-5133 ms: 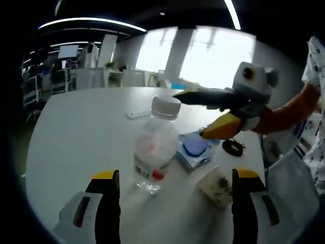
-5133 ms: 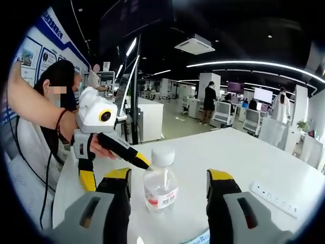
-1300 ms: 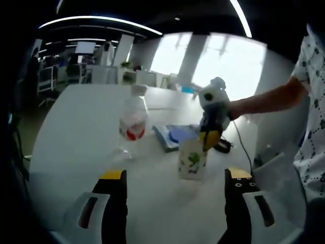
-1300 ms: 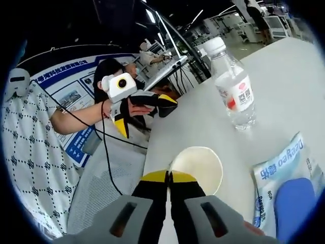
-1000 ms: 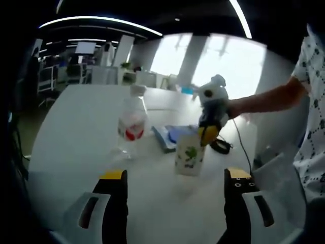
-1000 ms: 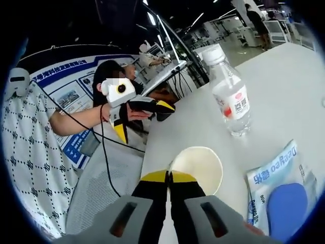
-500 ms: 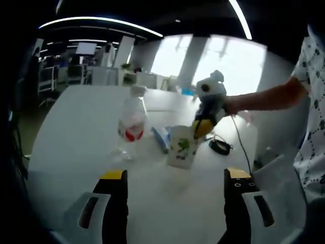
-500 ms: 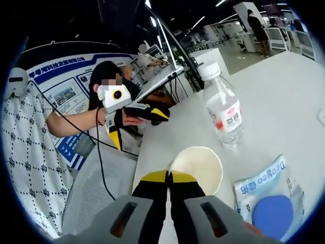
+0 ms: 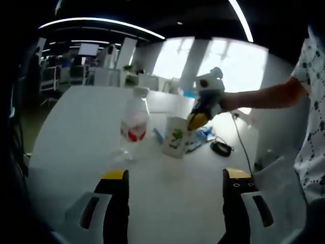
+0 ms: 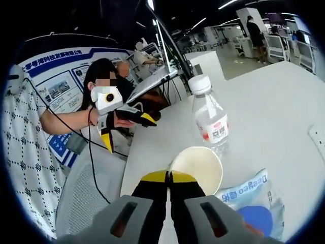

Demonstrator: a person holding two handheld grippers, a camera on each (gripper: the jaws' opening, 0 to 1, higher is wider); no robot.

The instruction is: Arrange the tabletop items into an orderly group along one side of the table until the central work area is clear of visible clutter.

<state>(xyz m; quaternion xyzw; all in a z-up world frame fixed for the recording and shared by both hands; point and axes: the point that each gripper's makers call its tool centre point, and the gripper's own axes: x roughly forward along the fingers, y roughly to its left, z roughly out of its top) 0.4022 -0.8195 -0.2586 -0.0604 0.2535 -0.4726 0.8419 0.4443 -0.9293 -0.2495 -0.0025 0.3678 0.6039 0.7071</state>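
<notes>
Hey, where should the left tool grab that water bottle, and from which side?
Probably at the label band of the bottle. It stands upright, so come in level, jaws either side, from the side away from the cup that the right tool holds beside it. The left tool is open.

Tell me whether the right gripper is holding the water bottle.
No, the right gripper is shut on the rim of the paper cup, while the water bottle stands apart on the table.

Cup between bottle and packet
</notes>
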